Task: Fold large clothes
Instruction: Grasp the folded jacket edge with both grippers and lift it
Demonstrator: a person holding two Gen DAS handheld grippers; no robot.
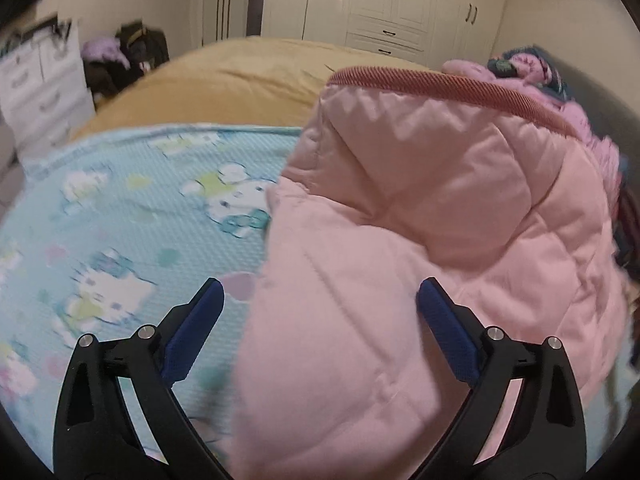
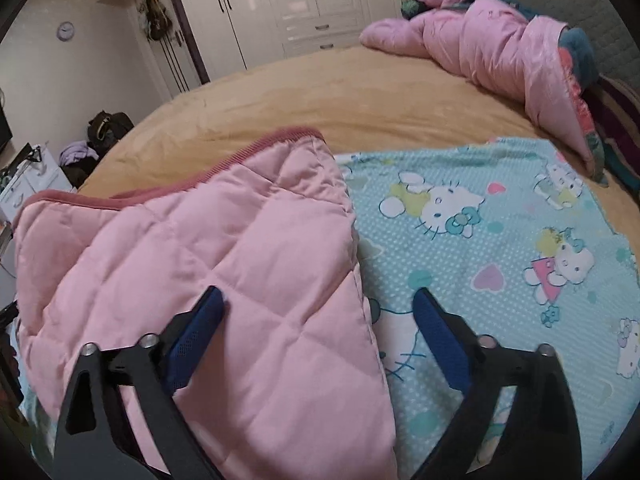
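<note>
A pale pink quilted jacket [image 1: 420,216] with a darker pink ribbed hem [image 1: 432,80] lies bunched on a light blue cartoon-print blanket [image 1: 120,208]. My left gripper [image 1: 320,292] stands open over the jacket's left edge, its blue pads apart and pressing on nothing. In the right wrist view the same jacket [image 2: 208,264] lies folded at the left, with its right edge running between the fingers of my right gripper [image 2: 318,296]. That gripper is open too, its left pad [image 2: 196,340] over the fabric and its right pad over the blanket [image 2: 500,232].
The blanket is spread on a tan bed sheet [image 2: 320,100]. A pink duvet [image 2: 480,44] is heaped near the grey headboard [image 2: 580,12]. White wardrobes [image 2: 300,0] line the far wall. A white drawer unit [image 1: 40,84] and dark bags [image 1: 132,52] stand beside the bed.
</note>
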